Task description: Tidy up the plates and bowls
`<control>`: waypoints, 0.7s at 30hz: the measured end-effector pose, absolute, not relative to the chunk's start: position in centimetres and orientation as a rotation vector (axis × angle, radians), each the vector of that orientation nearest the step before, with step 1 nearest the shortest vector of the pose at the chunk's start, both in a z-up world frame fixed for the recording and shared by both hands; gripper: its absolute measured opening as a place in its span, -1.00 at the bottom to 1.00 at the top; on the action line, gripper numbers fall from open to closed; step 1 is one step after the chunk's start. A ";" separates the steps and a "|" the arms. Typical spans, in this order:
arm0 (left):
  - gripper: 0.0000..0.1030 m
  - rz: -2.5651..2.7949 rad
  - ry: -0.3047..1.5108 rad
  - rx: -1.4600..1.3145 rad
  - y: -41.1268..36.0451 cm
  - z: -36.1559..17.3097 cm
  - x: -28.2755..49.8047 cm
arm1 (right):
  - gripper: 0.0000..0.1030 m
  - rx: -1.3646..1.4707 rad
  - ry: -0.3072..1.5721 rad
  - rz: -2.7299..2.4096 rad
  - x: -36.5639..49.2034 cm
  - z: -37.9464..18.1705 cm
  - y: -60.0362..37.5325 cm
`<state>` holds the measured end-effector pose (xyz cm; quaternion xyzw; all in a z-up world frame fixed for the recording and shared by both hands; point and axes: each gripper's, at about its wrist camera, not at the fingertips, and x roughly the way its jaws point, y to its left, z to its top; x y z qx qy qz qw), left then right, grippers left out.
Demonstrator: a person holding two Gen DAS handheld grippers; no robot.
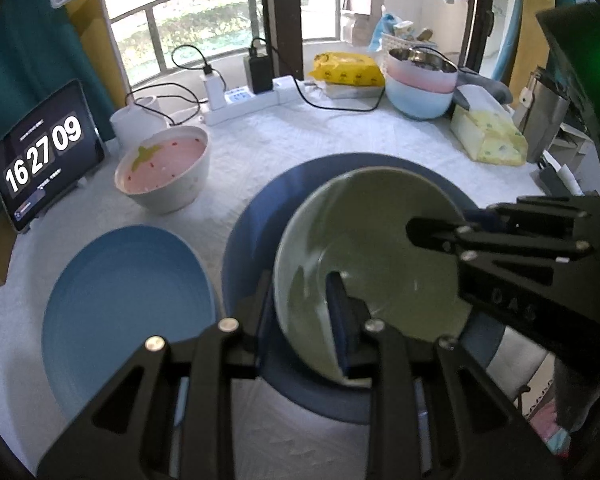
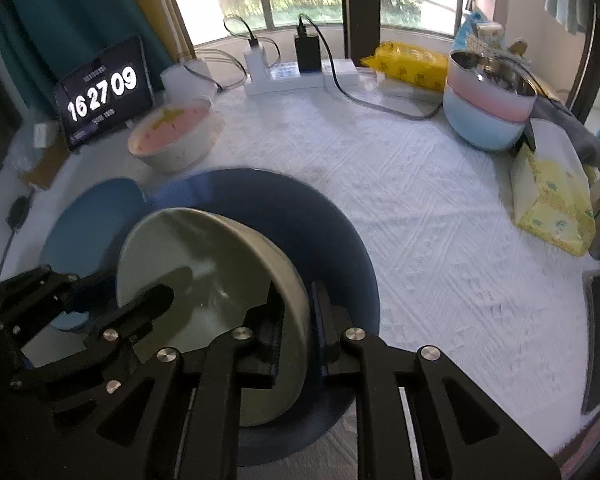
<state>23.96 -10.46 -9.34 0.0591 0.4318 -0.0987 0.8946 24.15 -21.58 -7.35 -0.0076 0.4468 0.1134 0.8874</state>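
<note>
One green bowl (image 1: 364, 248), tilted over the dark blue plate (image 1: 256, 216) at centre frame, clamped at opposite rims by the left tool (image 1: 300, 312) and right tool (image 2: 298, 320); one light blue plate (image 1: 128, 304) lower left, one strawberry bowl (image 1: 164, 168) upper left, on the desk (image 1: 300, 136)

Pale sage-green bowl (image 1: 364, 248) sits against a dark navy plate (image 1: 256, 220), and beside that a lighter sky-blue plate (image 1: 128, 296), all on a white cloth (image 2: 420, 216) with a raised diamond weave. The white bowl (image 1: 164, 168) is pink inside, with red flecks and a yellow-green leaf mark, while the stacked bowls (image 2: 488, 108) run pink over pale blue. Black grippers, left (image 1: 300, 316) and right (image 2: 296, 320), a yellow packet (image 1: 348, 68) and a yellow-patterned tissue pack (image 2: 552, 200).
</note>
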 end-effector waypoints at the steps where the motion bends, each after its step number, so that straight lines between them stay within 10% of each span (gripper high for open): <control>1: -0.47 -0.202 0.892 0.118 -10.3 -9.2 24.0 | -0.62 -0.018 0.922 0.231 24.1 -7.2 -21.6; 21: -0.44 -0.197 0.804 0.055 -7.9 -6.5 23.4 | -0.57 -0.020 0.893 0.230 24.1 -5.6 -21.1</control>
